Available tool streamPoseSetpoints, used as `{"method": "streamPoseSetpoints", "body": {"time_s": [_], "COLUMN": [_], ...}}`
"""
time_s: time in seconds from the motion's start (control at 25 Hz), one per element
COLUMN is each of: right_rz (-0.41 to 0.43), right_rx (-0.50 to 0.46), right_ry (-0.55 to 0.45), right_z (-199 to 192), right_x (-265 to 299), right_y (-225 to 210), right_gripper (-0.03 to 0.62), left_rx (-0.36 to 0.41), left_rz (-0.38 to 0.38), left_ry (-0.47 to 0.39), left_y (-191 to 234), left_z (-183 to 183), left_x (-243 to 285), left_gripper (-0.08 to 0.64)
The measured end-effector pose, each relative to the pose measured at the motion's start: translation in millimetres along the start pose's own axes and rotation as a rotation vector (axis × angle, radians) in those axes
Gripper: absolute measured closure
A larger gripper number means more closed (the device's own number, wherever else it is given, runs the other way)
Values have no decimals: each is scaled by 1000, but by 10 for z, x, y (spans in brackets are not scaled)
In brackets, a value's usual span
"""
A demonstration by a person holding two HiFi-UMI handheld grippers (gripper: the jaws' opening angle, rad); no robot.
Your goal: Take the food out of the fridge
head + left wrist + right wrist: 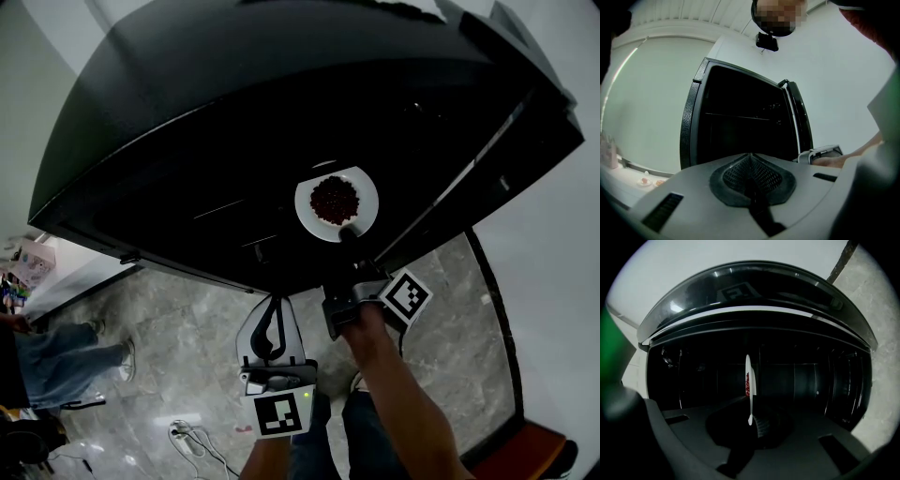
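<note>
A white plate (pixel 361 187) of dark red food (pixel 334 200) hangs in front of the dark open black fridge (pixel 187 141). My right gripper (pixel 349 233) is shut on the plate's near rim. In the right gripper view the plate (pixel 748 376) is seen edge-on, pinched at its lower rim by my right gripper (pixel 751 420), with the fridge's shelves (pixel 811 380) behind it. My left gripper (pixel 272 305) hangs lower, just outside the fridge, shut with nothing in it. From the left gripper (pixel 751 161) view the fridge (pixel 691 126) stands open ahead.
A person's jeans and shoes (pixel 66 361) stand on the marble floor (pixel 187 328) at the left. A cable and power strip (pixel 187 437) lie near my feet. A white wall (pixel 553 281) rises at the right. A ledge with small pink items (pixel 647 180) runs left of the fridge.
</note>
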State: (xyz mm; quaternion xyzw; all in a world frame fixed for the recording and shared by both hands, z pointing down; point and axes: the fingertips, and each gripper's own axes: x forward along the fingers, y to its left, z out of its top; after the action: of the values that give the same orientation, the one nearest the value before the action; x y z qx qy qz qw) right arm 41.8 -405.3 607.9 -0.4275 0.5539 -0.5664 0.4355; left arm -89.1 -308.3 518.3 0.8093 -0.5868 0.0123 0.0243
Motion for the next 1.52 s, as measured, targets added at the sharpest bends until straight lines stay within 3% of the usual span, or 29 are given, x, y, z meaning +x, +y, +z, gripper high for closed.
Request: {"method": "streamPoseSetpoints", "body": {"time_s": [0.56, 0.8, 1.52], "right_rz": [-44, -112, -137], "right_rx": [34, 23, 21], "right_ry": [-13, 55, 102], "right_z": [-87, -227, -186], "right_x": [-678, -881, -1468], "right_y": [209, 291, 656], "right_gripper": [560, 560, 560], "left_rx": [8, 7, -8], "left_rz": [19, 25, 27], "left_ry": [-14, -16, -9], "left_y": [12, -20, -91], "left_z": [27, 8, 83], "left_x": [-1, -20, -71], "left_gripper": [546, 546, 546]}}
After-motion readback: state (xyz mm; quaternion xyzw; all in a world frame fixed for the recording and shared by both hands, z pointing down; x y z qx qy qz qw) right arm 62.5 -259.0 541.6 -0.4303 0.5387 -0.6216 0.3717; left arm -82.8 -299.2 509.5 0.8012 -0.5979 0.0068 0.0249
